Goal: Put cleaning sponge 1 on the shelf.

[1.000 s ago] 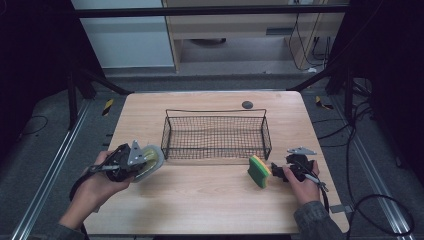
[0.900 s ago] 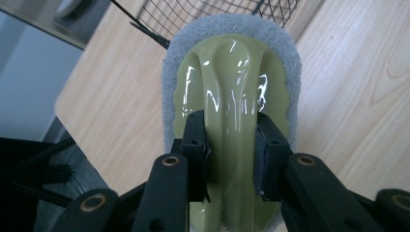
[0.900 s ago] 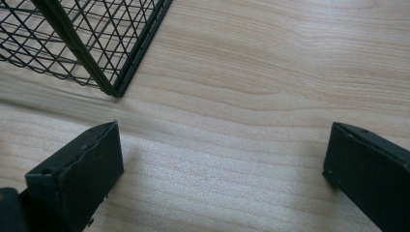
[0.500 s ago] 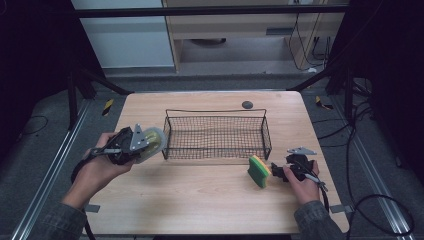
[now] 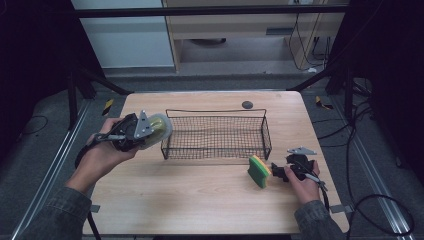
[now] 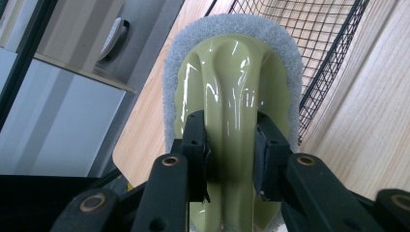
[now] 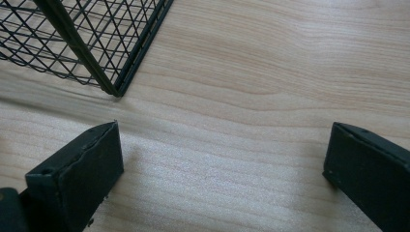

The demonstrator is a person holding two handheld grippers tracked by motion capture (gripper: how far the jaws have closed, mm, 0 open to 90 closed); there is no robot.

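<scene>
Nowhere legible: no brand, label or writing can be read on any item. A dark round spot (image 5: 247,104) sits on the table (image 5: 210,200) beyond the basket; too small to tell what it is.

Left gripper (image 5: 142,131): held above the table's left edge, just beside the left end of the wire basket (image 5: 216,136). Jaws clamped on the raised central ridge of a scrubber (image 6: 232,96) — glossy pale-green plastic back, grey-white scouring pad rimming it. In the left gripper view the ridge fills the gap between the pads, both pressing on it. The scrubber's lower end is cut off by the frame bottom behind the jaws. In the high view the scrubber (image 5: 156,129) is partly hidden by the gripper's grey plate and the left hand (image 5: 102,152).

Right gripper (image 5: 274,171): low at the table's right front, jaws standing wide apart with bare wood between them in the right gripper view (image 7: 222,159). Basket corner (image 7: 104,72) at upper left there.

Yellow-and-green sponge (image 5: 259,170): stands on edge on the table, in front of the basket's right end, just at the right gripper's tips. Whether the tips touch it cannot be told from the high view.

Right hand (image 5: 302,182) grips the tool from behind; both sleeves are cut off at the bottom edge.
</scene>
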